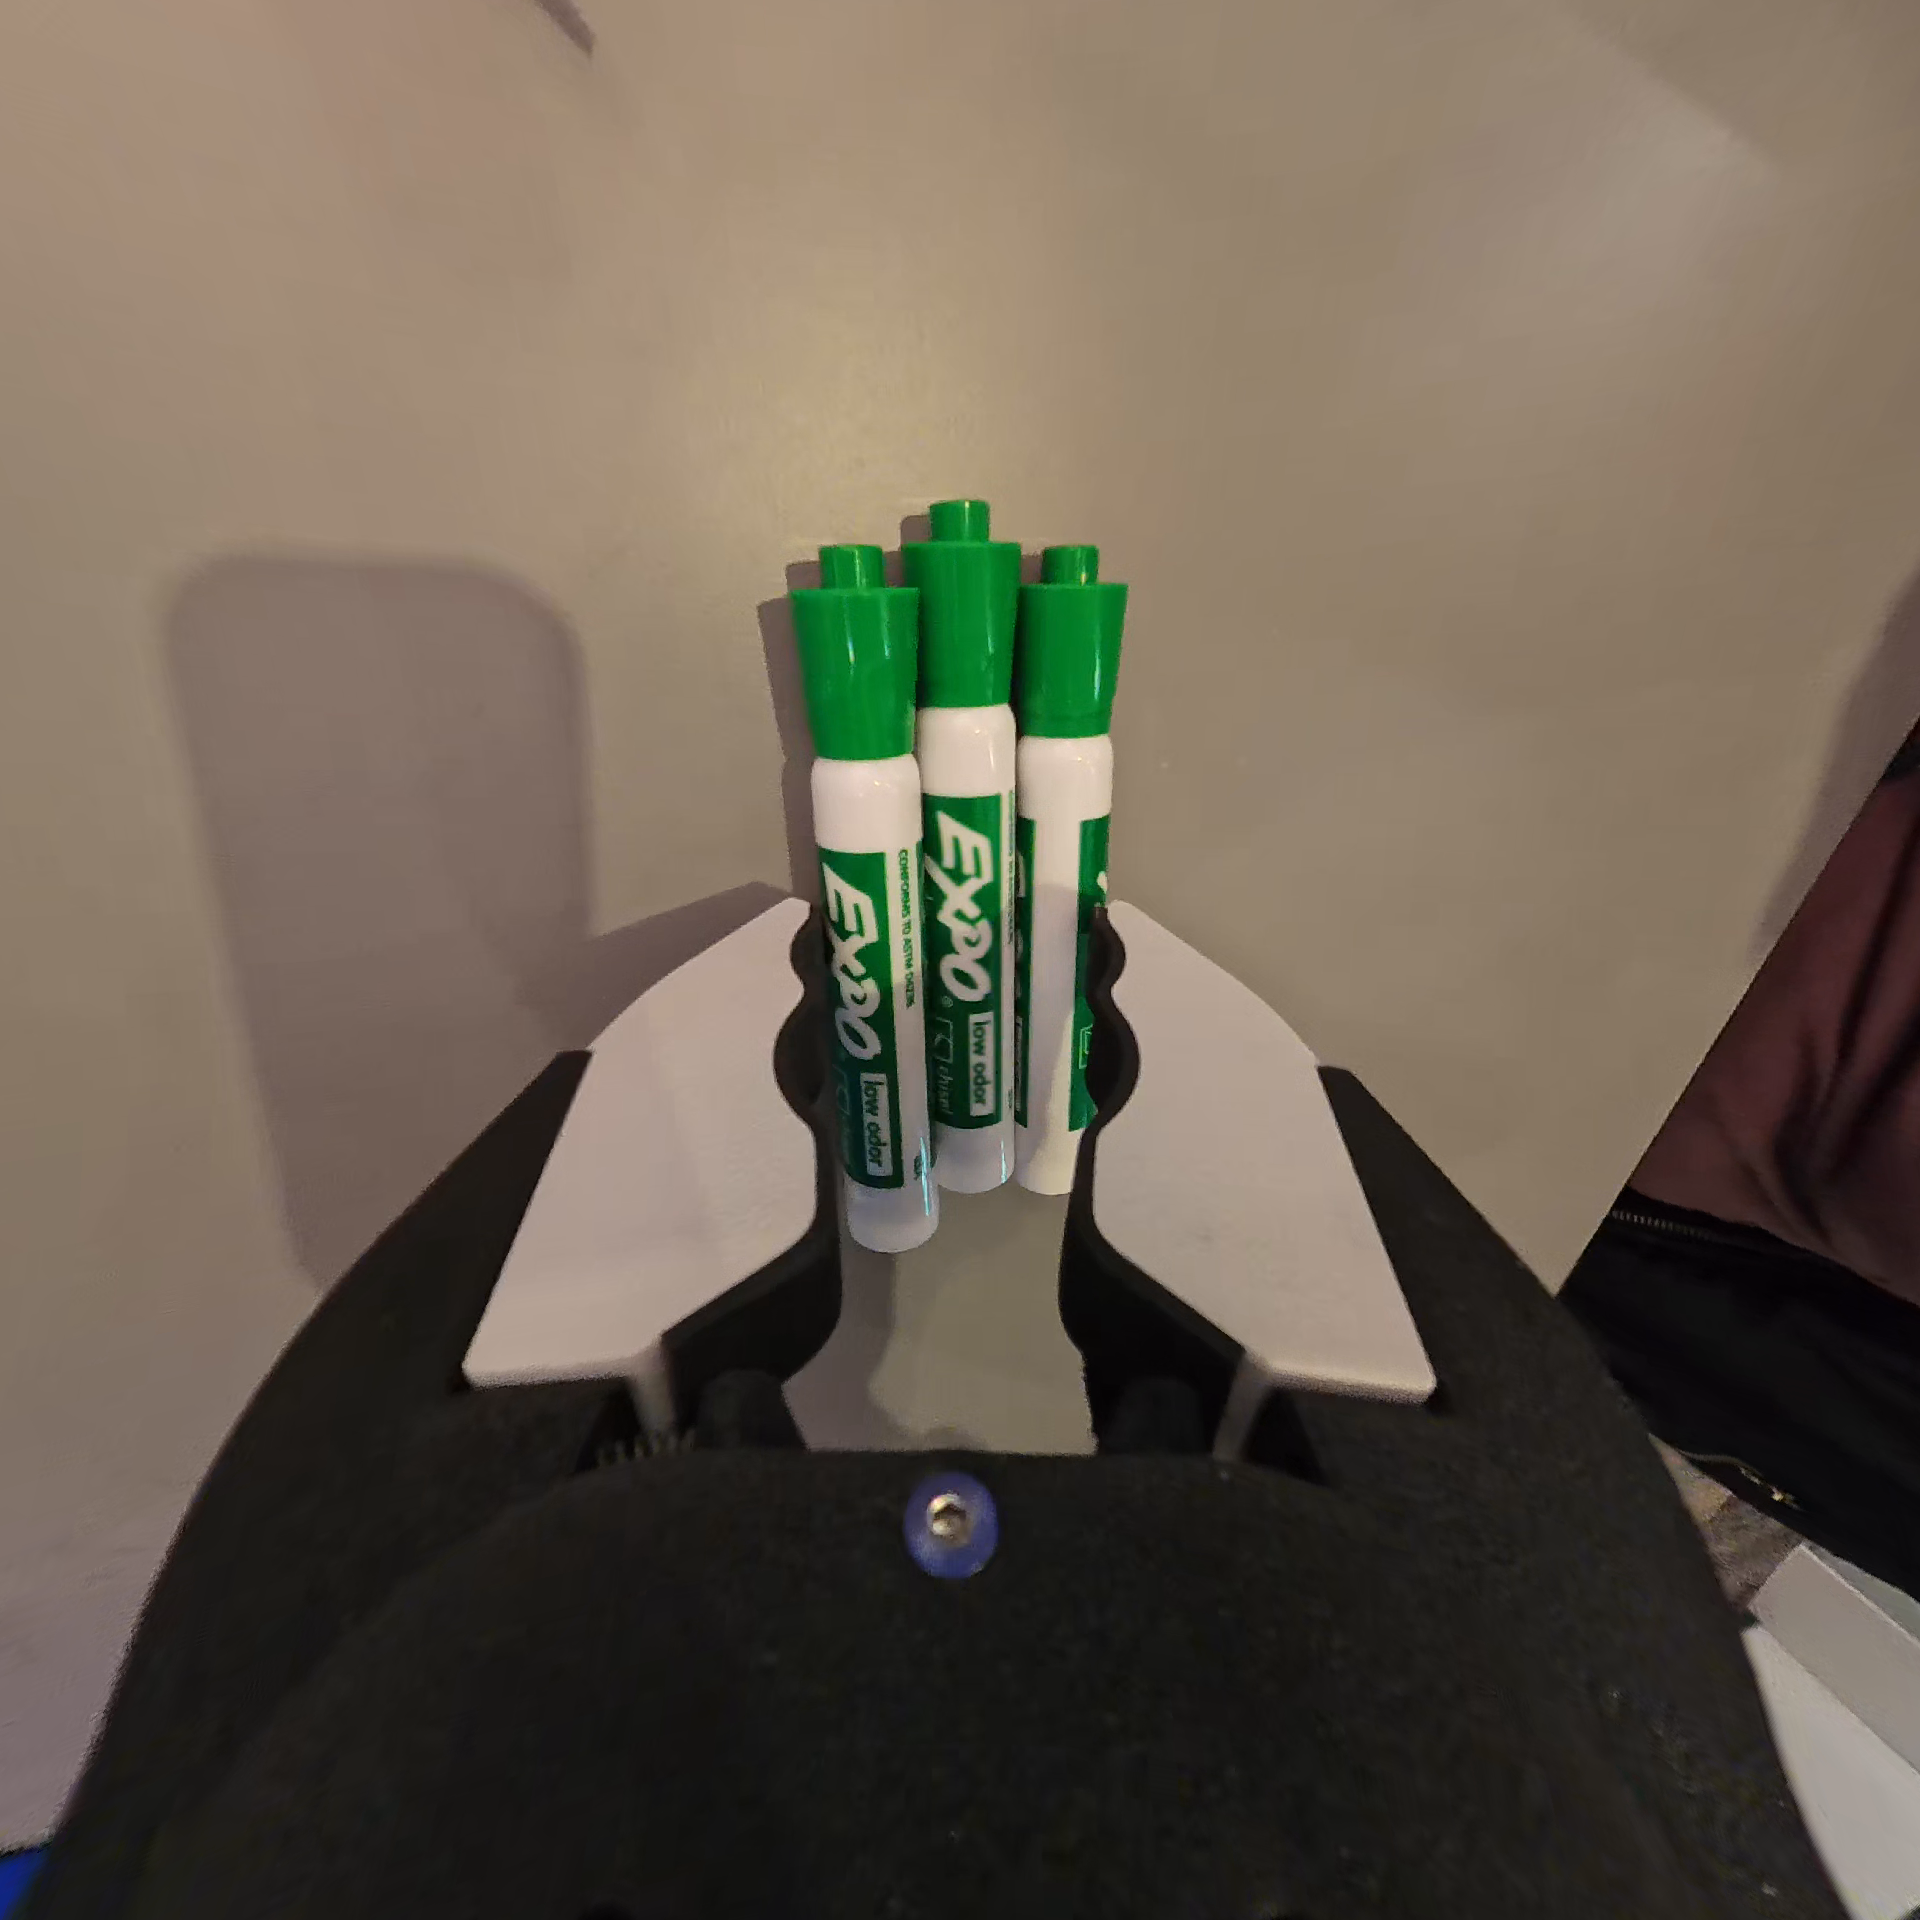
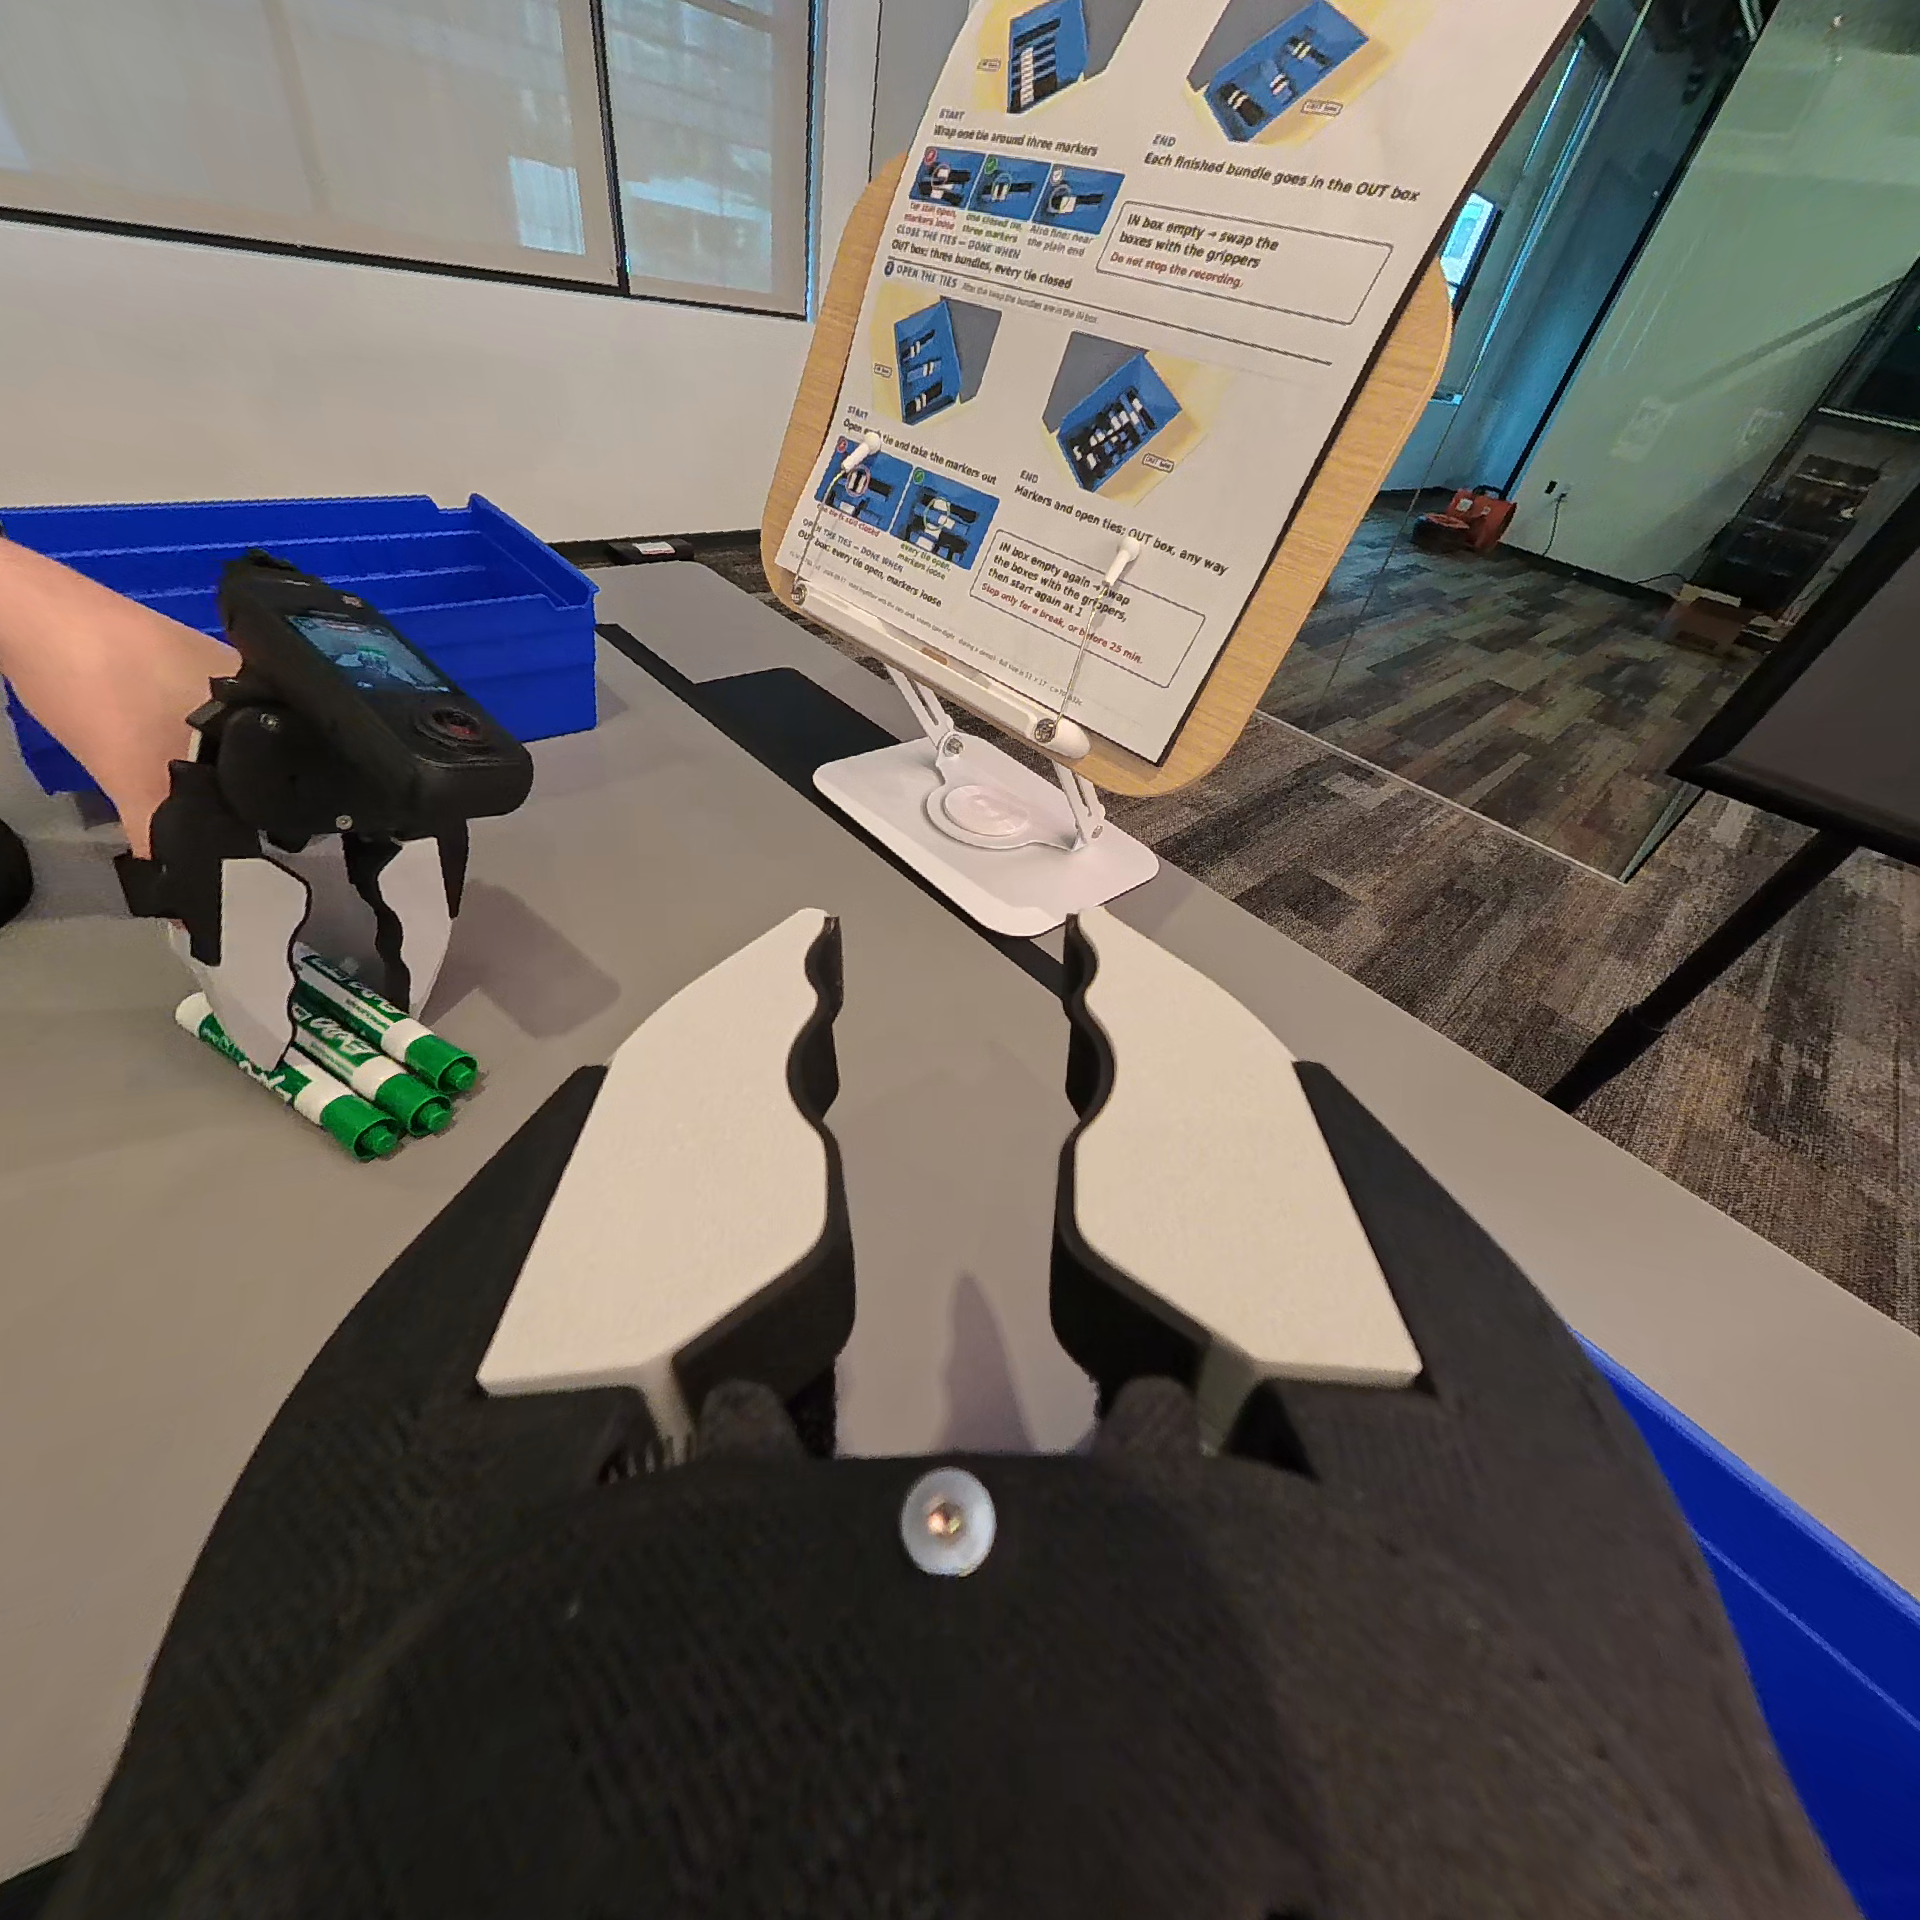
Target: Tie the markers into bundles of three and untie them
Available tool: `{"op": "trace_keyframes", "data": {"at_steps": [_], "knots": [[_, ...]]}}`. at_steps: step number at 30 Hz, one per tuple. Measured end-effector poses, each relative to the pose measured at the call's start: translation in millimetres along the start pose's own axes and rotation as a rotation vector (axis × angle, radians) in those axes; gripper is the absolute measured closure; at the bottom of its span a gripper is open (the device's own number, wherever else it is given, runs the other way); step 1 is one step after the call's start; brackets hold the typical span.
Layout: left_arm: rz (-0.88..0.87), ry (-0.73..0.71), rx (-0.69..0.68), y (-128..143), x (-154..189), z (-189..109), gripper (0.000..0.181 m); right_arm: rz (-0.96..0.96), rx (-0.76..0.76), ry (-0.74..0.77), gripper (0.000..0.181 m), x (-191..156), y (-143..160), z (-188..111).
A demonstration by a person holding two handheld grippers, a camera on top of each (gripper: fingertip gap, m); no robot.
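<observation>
Because the left wrist view looks straight down its own fingers, the three green-capped white plastic markers (image 1: 961, 883) read as a tight side-by-side row lying flat on the grey tabletop (image 1: 312, 416), long axes running along the camera's line of sight, caps pointing away. The left gripper (image 1: 956, 925) straddles that row: its white-faced fingers (image 1: 686, 1122) stand either side of the barrels, the black wavy pads against or just beside the outer two markers. Whether they actually press the barrels I cannot tell; they look closed to the width of the row. No tie is visible around the markers.

In the right wrist view, the right gripper (image 2: 951, 935) hangs with its fingers (image 2: 717, 1143) parted and nothing between them, pointed toward the white-based stand holding an instruction sheet (image 2: 1101, 343). The markers (image 2: 353, 1060) lie well to its left on the tabletop (image 2: 727, 831), under the left gripper (image 2: 312, 956), caps toward this camera. A blue plastic bin (image 2: 416, 582) sits beyond them. The left is plainly the nearer gripper; the right would have to swing left across the table to help.
</observation>
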State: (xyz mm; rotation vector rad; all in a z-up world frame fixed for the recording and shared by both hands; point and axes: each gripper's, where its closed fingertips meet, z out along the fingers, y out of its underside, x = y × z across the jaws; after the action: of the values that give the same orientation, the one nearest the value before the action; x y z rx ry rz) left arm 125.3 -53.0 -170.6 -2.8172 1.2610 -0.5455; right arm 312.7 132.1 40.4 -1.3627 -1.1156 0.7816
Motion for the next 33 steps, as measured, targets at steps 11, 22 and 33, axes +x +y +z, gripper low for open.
{"op": "trace_keyframes", "data": {"at_steps": [11,22,33], "knots": [[0.113,-0.100,-0.117,1,19,11,0.145,-0.002,0.003,-0.002,0.139,0,-1,0],[0.048,-0.224,-0.218,1,18,14,0.146,-0.014,-0.005,-0.002,0.140,-3,-1,0],[-0.074,0.016,-0.076,-2,26,14,0.161,-0.006,0.016,0.002,0.140,0,-4,-5]]}}
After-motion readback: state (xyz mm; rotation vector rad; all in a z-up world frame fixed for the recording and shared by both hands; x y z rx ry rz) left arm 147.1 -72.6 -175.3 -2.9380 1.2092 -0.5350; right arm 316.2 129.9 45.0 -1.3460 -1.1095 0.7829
